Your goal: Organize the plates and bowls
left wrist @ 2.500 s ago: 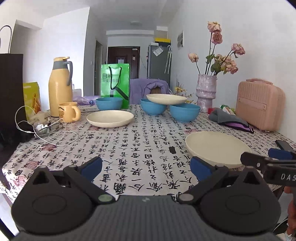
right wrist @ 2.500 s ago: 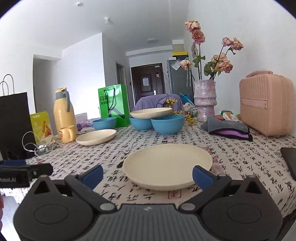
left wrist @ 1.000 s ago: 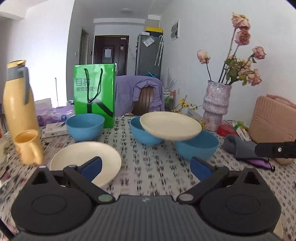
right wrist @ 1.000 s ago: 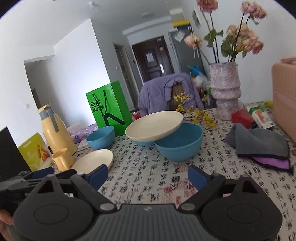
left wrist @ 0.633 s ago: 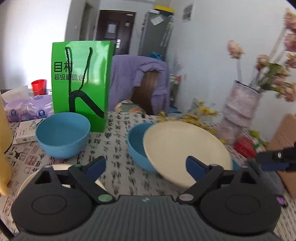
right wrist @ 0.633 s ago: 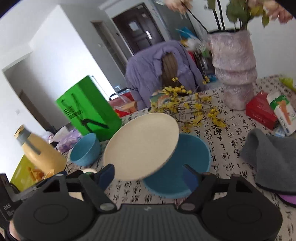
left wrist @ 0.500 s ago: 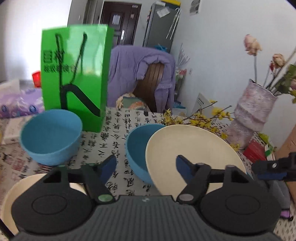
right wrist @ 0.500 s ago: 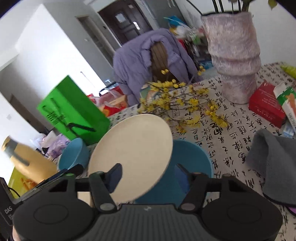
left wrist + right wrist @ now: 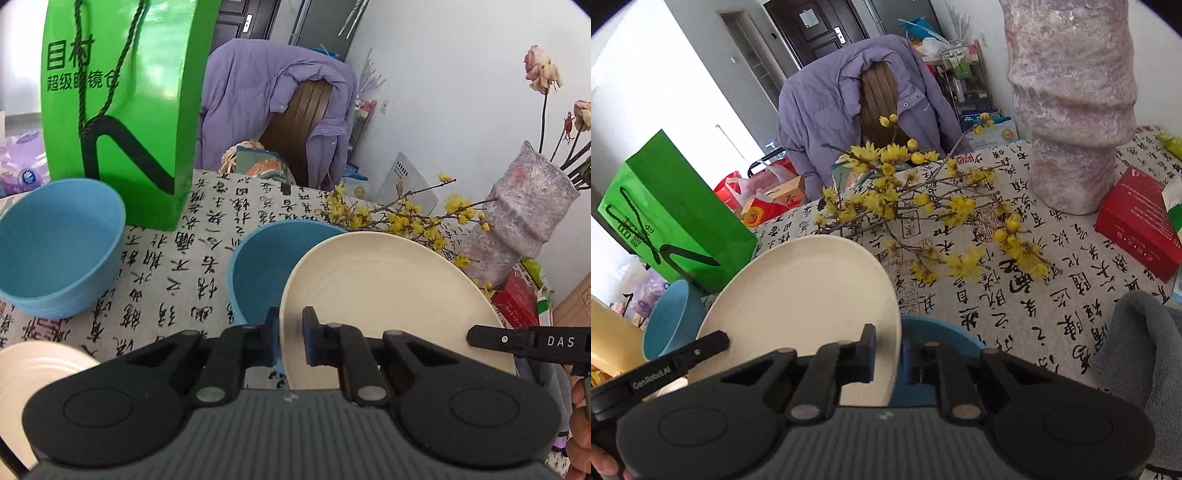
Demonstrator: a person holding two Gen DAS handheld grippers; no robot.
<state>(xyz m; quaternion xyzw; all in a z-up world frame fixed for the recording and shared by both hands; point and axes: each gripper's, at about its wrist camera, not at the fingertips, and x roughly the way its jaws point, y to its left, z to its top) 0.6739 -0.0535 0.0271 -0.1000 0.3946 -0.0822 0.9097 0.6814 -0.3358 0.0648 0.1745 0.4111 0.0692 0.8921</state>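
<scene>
Calligraphy-print table [image 9: 221,229] under bowls [image 9: 55,251]

Cream plate [image 9: 384,291]; blue bowls [image 9: 55,243] (calligraphy-print tablecloth [image 9: 207,266]).

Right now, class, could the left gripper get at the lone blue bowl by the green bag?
Probably not yet: the left gripper is shut on the cream plate rim. Otherwise the blue bowl sits unobstructed on the tablecloth.
</scene>
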